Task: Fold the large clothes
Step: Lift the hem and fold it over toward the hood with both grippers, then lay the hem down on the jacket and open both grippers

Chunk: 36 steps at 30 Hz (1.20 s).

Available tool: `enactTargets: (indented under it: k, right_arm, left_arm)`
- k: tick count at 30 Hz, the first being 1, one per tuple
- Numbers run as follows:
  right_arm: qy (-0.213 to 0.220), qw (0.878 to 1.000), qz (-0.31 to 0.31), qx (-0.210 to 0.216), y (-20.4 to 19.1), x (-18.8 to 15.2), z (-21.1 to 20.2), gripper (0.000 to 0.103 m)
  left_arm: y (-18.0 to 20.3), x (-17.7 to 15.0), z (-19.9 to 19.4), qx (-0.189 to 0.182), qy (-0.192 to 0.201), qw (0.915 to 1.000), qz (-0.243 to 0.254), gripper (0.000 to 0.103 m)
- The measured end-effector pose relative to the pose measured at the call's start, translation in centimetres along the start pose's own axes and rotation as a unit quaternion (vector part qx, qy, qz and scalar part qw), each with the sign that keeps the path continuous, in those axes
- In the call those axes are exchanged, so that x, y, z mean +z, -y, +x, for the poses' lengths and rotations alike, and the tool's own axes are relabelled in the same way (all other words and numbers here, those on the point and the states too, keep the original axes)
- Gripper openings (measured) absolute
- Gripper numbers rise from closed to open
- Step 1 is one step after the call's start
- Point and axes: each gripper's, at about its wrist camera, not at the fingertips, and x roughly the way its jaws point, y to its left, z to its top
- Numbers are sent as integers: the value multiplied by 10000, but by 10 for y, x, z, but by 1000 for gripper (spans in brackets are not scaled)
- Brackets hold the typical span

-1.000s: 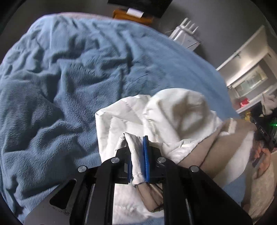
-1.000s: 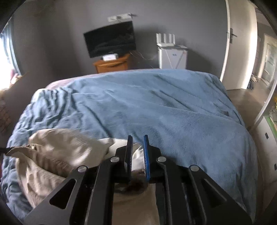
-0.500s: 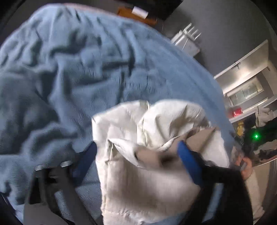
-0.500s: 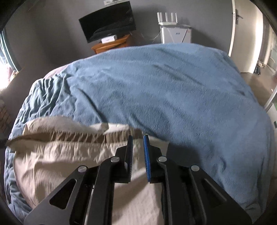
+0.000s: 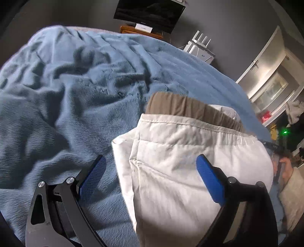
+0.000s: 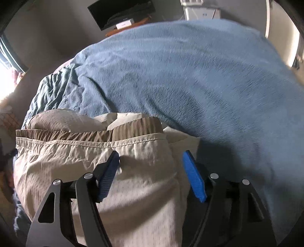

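A cream garment (image 5: 180, 161) with a brown ribbed waistband lies folded on the blue blanket (image 5: 76, 95). It also shows in the right wrist view (image 6: 114, 152), where the waistband runs along its far edge. My left gripper (image 5: 150, 174) is open, its jaws spread wide over the garment's left edge, holding nothing. My right gripper (image 6: 152, 171) is open above the garment's right part, holding nothing.
The blue blanket (image 6: 209, 85) covers the whole bed. A TV (image 5: 148, 13) on a wooden stand and a white router box (image 5: 199, 47) stand against the grey far wall. A door (image 6: 279, 34) is at the right.
Both grippers were shut on the garment and have opened and let go of it. The garment now lies folded flat on the blanket, waistband away from me.
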Motion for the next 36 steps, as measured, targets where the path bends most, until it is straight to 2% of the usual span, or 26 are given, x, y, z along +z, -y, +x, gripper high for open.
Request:
enactTargets:
  k: [1, 4, 6, 8, 10, 11, 13, 14, 16, 18, 21, 23, 26, 30, 32, 36]
  right_arm:
    - [-75, 9999, 50, 117, 3, 1, 4, 68]
    - [-332, 9980, 242, 471, 12, 1, 19, 69]
    - [-333, 9964, 346, 705, 18, -2, 20, 69]
    - [-247, 9965, 268, 749, 18, -4, 16, 66]
    - [-117, 9983, 12, 571, 10, -11, 11, 46]
    - [-50, 9989, -73, 466, 7, -12, 10, 42]
    - [186, 9988, -319, 327, -3, -17, 1, 22]
    - [428, 9973, -566, 165, -15, -21, -8, 19]
    - [804, 9907, -1065, -248, -34, -27, -22, 8]
    - [1478, 9761, -1470, -617, -55, -32, -49, 6]
    - [2221, 9593, -1565, -770, -66, -27, -85, 6]
    - [2393, 9551, -1520, -862, -68, -20, -91, 6]
    - [2245, 9584, -1292, -1196, -66, -9, -66, 6]
    - [1478, 9729, -997, -1473, -56, 1, -5, 6]
    - [1104, 9794, -856, -1455, -49, 2, 22, 7]
    - [923, 9795, -883, -1560, -45, 4, 45, 8]
  left_arm:
    - [-5, 0, 7, -234, -56, 9997, -84, 88]
    - [-10, 2, 17, -692, -163, 9974, -115, 68]
    - [-7, 1, 16, -709, -108, 9974, 49, 60]
    - [-3, -1, 9, -643, -53, 9976, 240, 49]
    - [2, -4, 4, -551, 34, 9980, 322, 37]
    - [5, -5, 0, -532, 93, 9979, 365, 26]
    - [20, -9, -9, -288, 244, 9974, 613, 19]
    - [27, -11, -11, -138, 299, 9967, 736, 16]
    - [43, -14, -22, 204, 498, 9934, 1016, 15]
    - [55, -13, -33, 418, 733, 9896, 1164, 15]
    - [68, -4, -52, 545, 1083, 9848, 1245, 14]
    - [70, 7, -49, 660, 1126, 9845, 1169, 14]
    - [65, 18, -19, 957, 830, 9856, 1117, 14]
    - [58, 12, 37, 1393, 139, 9829, 1199, 16]
    - [54, 9, 49, 1486, 13, 9807, 1268, 17]
    - [49, 6, 69, 1583, -173, 9789, 1280, 21]
